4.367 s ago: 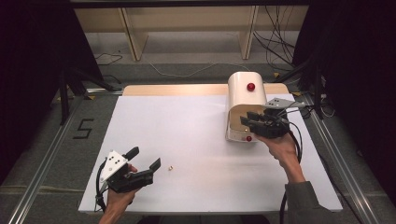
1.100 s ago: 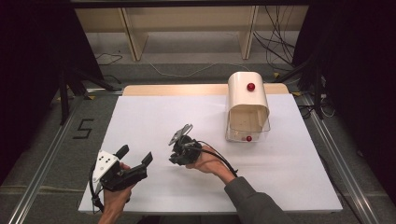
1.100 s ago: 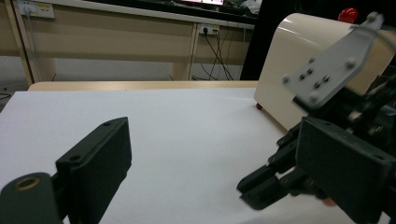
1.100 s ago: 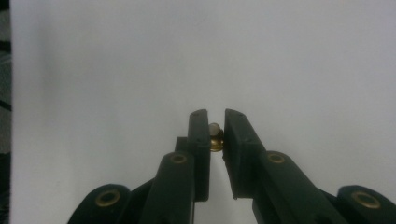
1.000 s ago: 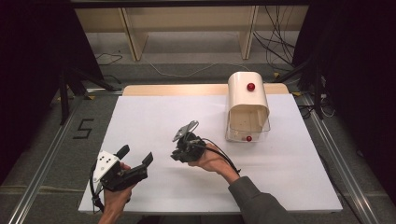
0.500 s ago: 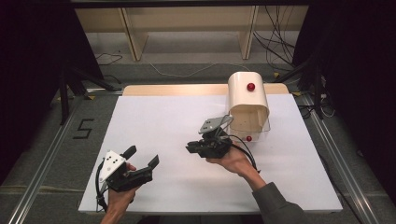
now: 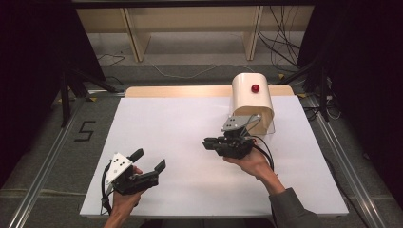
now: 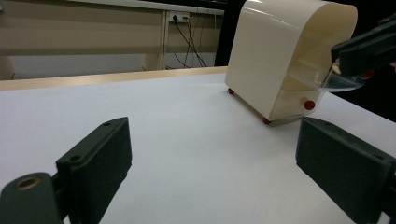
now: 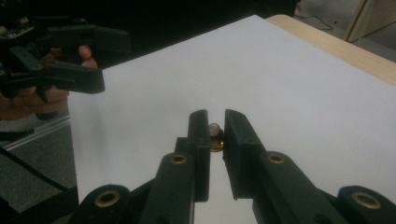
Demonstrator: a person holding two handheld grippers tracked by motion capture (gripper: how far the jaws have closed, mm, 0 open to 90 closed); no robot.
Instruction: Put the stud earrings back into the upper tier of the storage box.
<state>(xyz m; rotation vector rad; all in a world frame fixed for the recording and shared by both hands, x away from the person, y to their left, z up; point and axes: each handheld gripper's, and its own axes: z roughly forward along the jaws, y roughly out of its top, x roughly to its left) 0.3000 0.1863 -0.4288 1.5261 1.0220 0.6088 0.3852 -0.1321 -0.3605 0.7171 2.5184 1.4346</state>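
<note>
White table (image 7: 190, 123); right gripper (image 7: 211, 142) pinching small brass piece (image 9: 215, 135) (pickup done) — bread box (image 7: 251, 102) at 2 o'clock awaits delivery; left gripper (image 7: 151, 164) wide, empty.

The high view looks forward and down from above the person's side, taking in the whole white surface (image 7: 190, 137). The left gripper view sits low, facing the cream box (image 8: 275, 56) across the surface. The right gripper view looks closely along its jaws, sharing the surface's near-left corner.
</note>
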